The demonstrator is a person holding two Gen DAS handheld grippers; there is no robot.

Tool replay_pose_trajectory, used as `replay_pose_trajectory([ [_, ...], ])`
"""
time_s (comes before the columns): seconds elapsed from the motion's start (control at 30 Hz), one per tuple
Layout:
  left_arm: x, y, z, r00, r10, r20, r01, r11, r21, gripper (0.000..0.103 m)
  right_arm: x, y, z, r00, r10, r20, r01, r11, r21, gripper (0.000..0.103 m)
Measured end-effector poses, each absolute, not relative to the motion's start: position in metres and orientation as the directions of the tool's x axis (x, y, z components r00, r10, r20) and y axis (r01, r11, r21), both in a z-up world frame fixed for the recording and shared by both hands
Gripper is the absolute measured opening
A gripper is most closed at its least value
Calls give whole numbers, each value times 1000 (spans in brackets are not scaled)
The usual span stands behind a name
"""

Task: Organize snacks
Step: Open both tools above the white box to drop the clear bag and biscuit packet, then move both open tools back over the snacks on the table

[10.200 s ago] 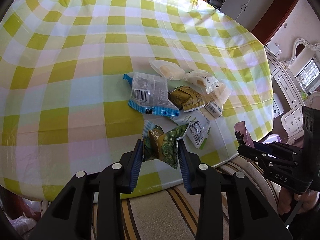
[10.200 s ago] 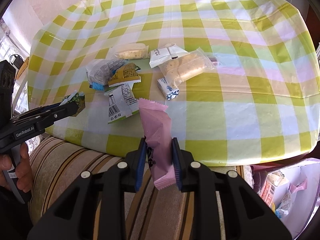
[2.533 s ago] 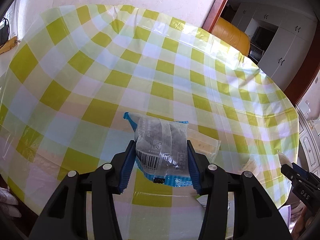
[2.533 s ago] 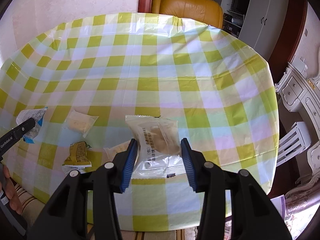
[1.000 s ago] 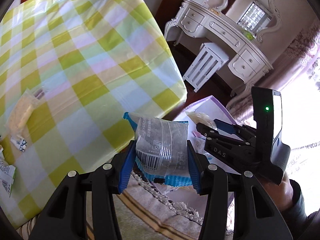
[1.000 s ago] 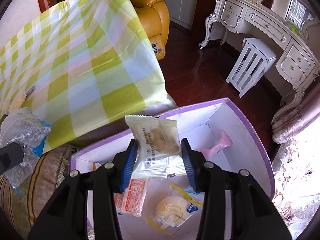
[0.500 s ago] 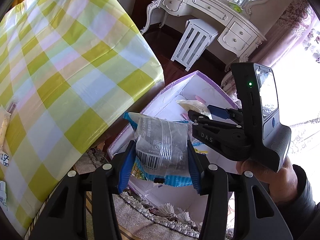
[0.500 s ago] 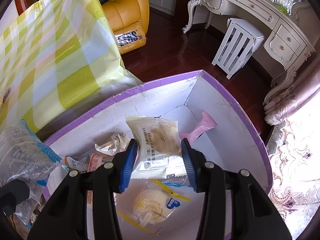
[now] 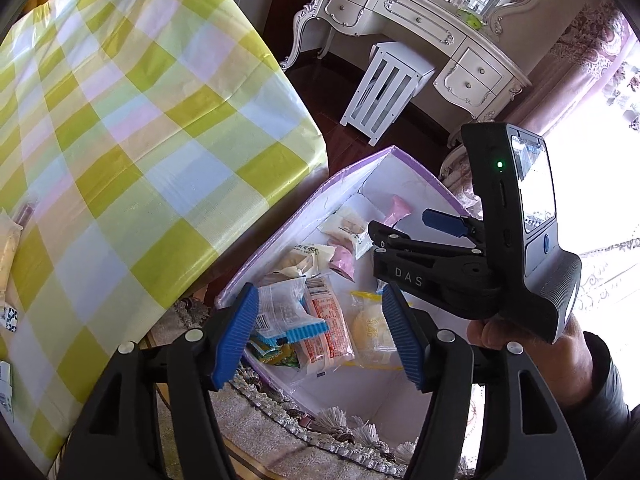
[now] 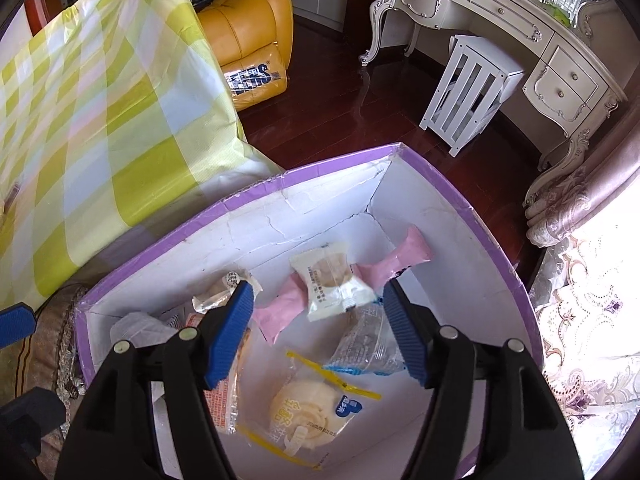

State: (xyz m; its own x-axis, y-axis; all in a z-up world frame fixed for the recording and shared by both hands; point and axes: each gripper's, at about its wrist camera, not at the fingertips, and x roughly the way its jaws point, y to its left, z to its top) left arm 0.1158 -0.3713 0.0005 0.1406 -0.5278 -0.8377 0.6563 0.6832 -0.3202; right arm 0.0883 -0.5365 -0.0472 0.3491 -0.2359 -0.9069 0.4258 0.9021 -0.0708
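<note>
Opening over the purple-rimmed box (image 10: 452,184), the left gripper (image 9: 320,330) and right gripper (image 10: 318,330) both spread — nothing pinched. The cream packet (image 10: 332,284) lies at twelve o'clock, the blue-edged packet (image 9: 286,314) dropping near the rim — it could snag there.

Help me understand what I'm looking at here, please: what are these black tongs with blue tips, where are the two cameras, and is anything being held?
No robot here: a person holds a hand-squeezed gripper in each hand, each with a fisheye camera looking along its blue-padded fingers. One picture looks out from the left gripper, the other from the right gripper; the left view also shows the right one from the side. Both hang over a purple-edged box on the floor beside a table with a checked cloth. Both sets of jaws are opening and grip nothing. In the box lie a clear blue-edged packet, a cream pastry packet, pink wrappers and a round bun.
</note>
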Motion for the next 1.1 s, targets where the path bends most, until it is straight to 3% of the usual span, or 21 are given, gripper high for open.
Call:
replay_pose_trajectory([
  [0.53, 122, -342, 27, 287, -524, -802, 637, 730, -249, 62, 99, -506, -21, 412, -226, -883, 359, 931, -71, 67],
  [1.1, 159, -258, 42, 400, -524, -752, 464, 823, -327, 63, 126, -437, 11, 478, -138, -867, 245, 969, -19, 66],
])
